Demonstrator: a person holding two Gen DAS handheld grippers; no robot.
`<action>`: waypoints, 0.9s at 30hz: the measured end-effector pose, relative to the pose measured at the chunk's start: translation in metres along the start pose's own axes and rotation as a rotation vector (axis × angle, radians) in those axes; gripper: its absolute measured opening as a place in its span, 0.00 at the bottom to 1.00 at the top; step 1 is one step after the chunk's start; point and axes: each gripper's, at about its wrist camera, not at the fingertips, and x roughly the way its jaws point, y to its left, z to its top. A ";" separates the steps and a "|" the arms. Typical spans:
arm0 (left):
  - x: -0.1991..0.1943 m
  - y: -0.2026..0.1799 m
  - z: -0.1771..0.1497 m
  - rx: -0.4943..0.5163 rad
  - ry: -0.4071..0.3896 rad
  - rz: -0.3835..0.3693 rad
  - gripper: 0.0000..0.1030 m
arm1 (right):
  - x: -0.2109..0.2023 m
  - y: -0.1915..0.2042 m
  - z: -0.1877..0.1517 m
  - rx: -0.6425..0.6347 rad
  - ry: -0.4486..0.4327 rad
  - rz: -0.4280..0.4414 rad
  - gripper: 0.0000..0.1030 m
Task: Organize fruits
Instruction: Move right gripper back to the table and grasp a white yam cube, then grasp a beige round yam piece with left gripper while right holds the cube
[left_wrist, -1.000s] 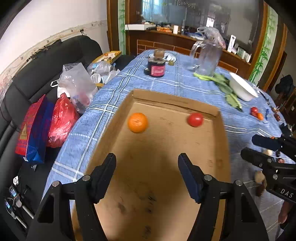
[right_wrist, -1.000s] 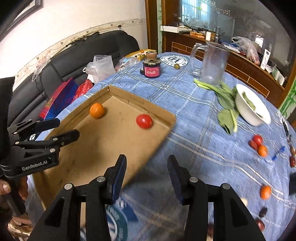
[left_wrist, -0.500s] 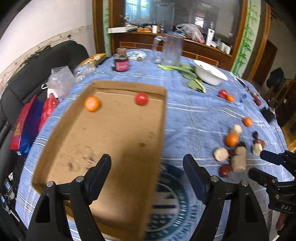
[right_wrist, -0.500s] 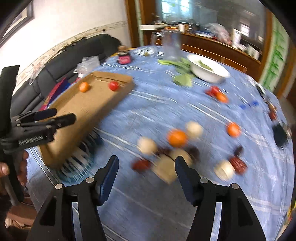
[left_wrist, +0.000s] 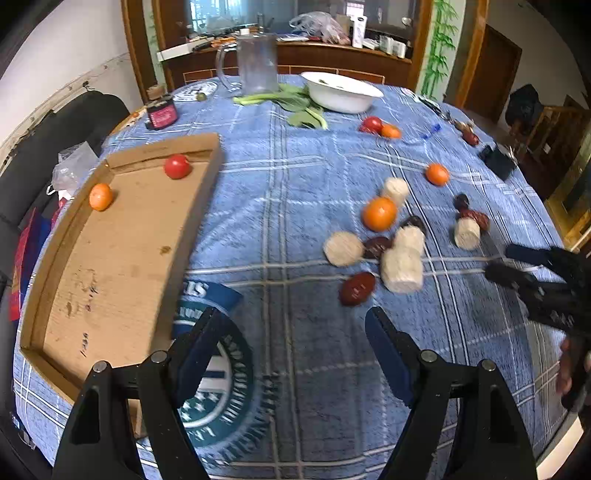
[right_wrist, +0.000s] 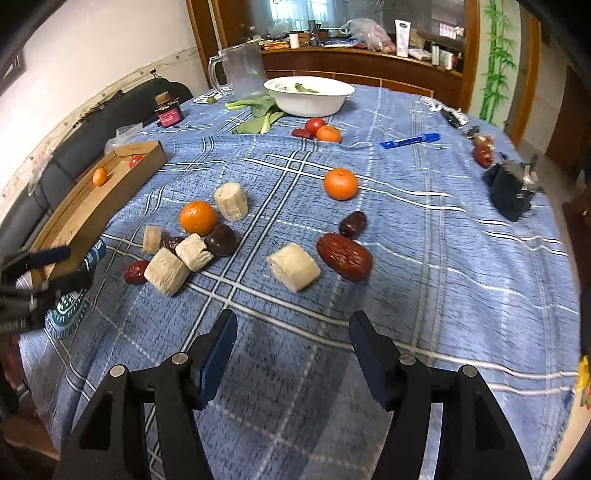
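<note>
A shallow cardboard tray (left_wrist: 122, 236) lies at the table's left and holds a small orange (left_wrist: 100, 196) and a tomato (left_wrist: 177, 166); it also shows in the right wrist view (right_wrist: 92, 206). Loose on the blue cloth lie oranges (right_wrist: 197, 217) (right_wrist: 341, 183), red dates (right_wrist: 344, 256), a dark fruit (right_wrist: 221, 239) and pale cut chunks (right_wrist: 294, 266). My left gripper (left_wrist: 295, 332) is open and empty above the cloth, right of the tray. My right gripper (right_wrist: 293, 332) is open and empty, just short of the chunk and the big date.
A white bowl (right_wrist: 308, 96), leafy greens (right_wrist: 258, 118), a clear jug (right_wrist: 242, 70) and a dark jar (right_wrist: 168, 110) stand at the far side. A tomato and orange pair (right_wrist: 321, 129), a blue pen (right_wrist: 410, 140) and a black object (right_wrist: 511, 188) lie to the right. A sofa is left of the table.
Both grippers have swung right, from over the tray to over the scattered fruit in the table's middle. Both stay open and empty. The tray's fruit has not moved.
</note>
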 end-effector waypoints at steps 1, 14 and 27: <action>0.000 -0.003 -0.002 0.004 0.005 0.002 0.77 | 0.004 -0.001 0.003 0.000 -0.001 -0.001 0.65; 0.003 -0.031 -0.008 0.015 0.026 -0.053 0.77 | 0.036 -0.003 0.022 -0.045 0.022 0.028 0.29; 0.043 -0.070 0.022 0.021 0.020 -0.117 0.75 | -0.001 -0.019 -0.004 -0.037 0.004 0.034 0.30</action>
